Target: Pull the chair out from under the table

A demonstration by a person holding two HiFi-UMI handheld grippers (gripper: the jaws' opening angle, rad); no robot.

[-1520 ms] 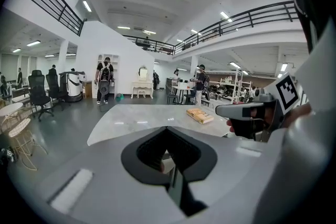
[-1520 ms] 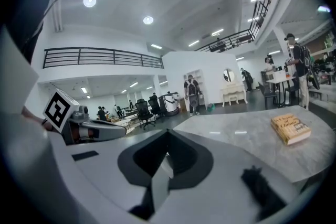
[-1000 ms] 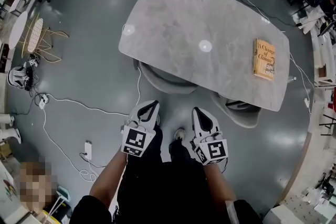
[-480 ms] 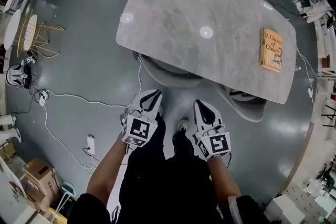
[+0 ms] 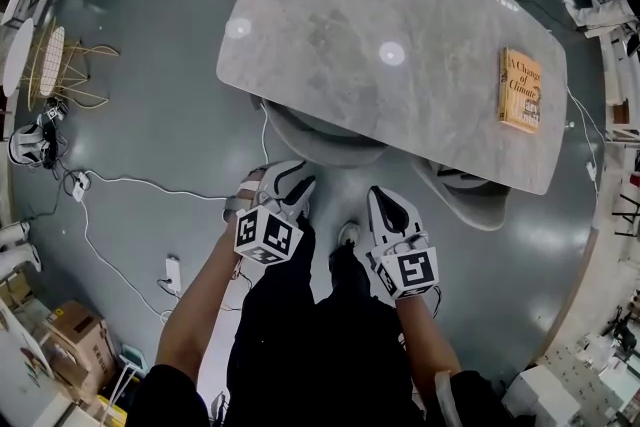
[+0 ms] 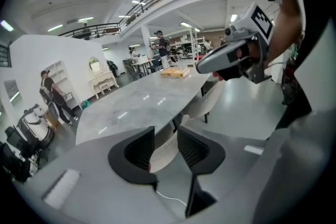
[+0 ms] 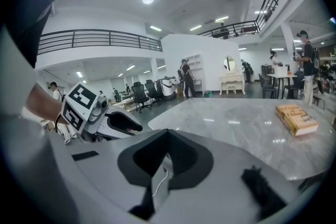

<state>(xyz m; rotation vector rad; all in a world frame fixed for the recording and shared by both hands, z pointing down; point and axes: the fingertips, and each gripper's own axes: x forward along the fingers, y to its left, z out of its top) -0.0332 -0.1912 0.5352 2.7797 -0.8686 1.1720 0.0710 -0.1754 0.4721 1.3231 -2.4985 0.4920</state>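
Observation:
A grey marble table (image 5: pixel 340 25) fills the upper middle of the head view. Two pale shell chairs are tucked under its near edge: the left chair (image 5: pixel 318 143) and the right chair (image 5: pixel 472 198). My left gripper (image 5: pixel 289 177) hovers just short of the left chair's back; its jaws have just been opening and now stand open. In the left gripper view that chair's back (image 6: pixel 164 150) shows in the gap between the jaws, and the pads do not press on it. My right gripper (image 5: pixel 386 203) stays shut and empty in front of the table, its jaws (image 7: pixel 167 139) closed together.
An orange book (image 5: pixel 522 90) lies on the table's right end. White cables and a power strip (image 5: pixel 168 276) run over the floor at the left. Wire chairs (image 5: pixel 62 65) stand far left and cardboard boxes (image 5: pixel 70 327) at bottom left. My own legs (image 5: pixel 310 335) are below the grippers.
The left gripper has rolled at the wrist, moved closer to the left chair's back and opened its jaws. The right gripper has shifted only slightly and stayed shut.

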